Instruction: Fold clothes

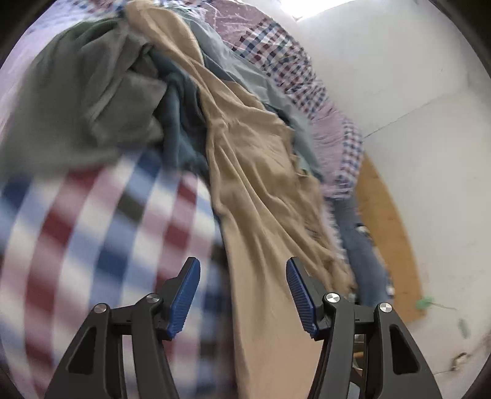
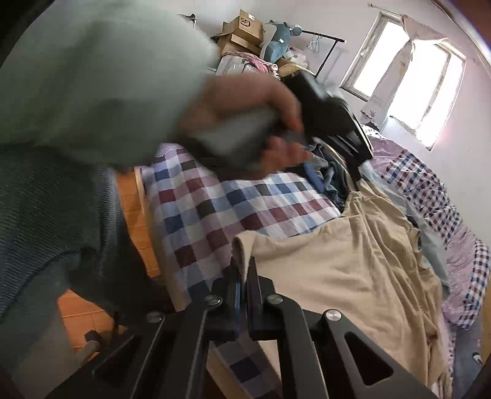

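A beige garment (image 1: 260,184) lies stretched along a bed covered by a checked sheet (image 1: 92,230). Just above its near end my left gripper (image 1: 242,270) stands open, its blue pads (image 1: 187,291) apart and nothing pressed between them. In the right wrist view my right gripper (image 2: 244,267) is shut on a raised corner of the beige garment (image 2: 353,276), near the edge of the checked sheet (image 2: 214,208). A hand (image 2: 245,122), blurred, carries the left gripper over the bed.
A grey-green garment (image 1: 86,101) and a teal one (image 1: 181,129) lie heaped beyond the beige garment. Jeans (image 1: 362,251) hang off the bed's right edge over an orange floor (image 1: 380,230). Cardboard boxes (image 2: 245,27), a clothes rail (image 2: 325,36) and a window (image 2: 414,76) stand behind.
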`<act>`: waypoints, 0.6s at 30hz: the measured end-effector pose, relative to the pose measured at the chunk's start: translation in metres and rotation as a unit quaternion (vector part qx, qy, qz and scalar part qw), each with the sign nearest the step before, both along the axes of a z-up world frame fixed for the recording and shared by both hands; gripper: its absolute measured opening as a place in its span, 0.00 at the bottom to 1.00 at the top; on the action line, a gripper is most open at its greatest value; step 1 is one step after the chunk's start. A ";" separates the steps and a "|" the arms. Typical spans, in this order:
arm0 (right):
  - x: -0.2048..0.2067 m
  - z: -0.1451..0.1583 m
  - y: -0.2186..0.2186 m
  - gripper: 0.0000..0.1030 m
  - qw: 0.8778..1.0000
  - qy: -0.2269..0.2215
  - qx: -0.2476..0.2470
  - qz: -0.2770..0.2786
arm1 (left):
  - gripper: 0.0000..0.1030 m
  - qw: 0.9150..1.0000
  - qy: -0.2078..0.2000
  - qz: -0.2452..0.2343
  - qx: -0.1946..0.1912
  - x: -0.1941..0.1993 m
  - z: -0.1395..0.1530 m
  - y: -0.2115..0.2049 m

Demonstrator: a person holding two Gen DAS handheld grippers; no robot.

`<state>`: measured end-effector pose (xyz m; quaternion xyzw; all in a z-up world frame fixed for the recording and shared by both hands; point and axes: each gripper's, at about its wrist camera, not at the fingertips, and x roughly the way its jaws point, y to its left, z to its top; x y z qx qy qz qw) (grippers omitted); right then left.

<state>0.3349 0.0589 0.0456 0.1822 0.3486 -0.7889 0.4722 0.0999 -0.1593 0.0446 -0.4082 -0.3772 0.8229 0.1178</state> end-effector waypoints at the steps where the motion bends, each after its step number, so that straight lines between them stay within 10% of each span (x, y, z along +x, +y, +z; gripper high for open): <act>1: -0.001 0.003 0.002 0.01 1.000 -0.004 -0.007 0.000 | 0.60 1.000 0.000 -0.001 -0.007 -0.010 0.001 -0.003; 18: -0.016 0.032 0.018 0.01 0.994 -0.072 -0.080 -0.001 | 0.60 0.997 -0.010 0.022 -0.070 -0.151 -0.014 -0.022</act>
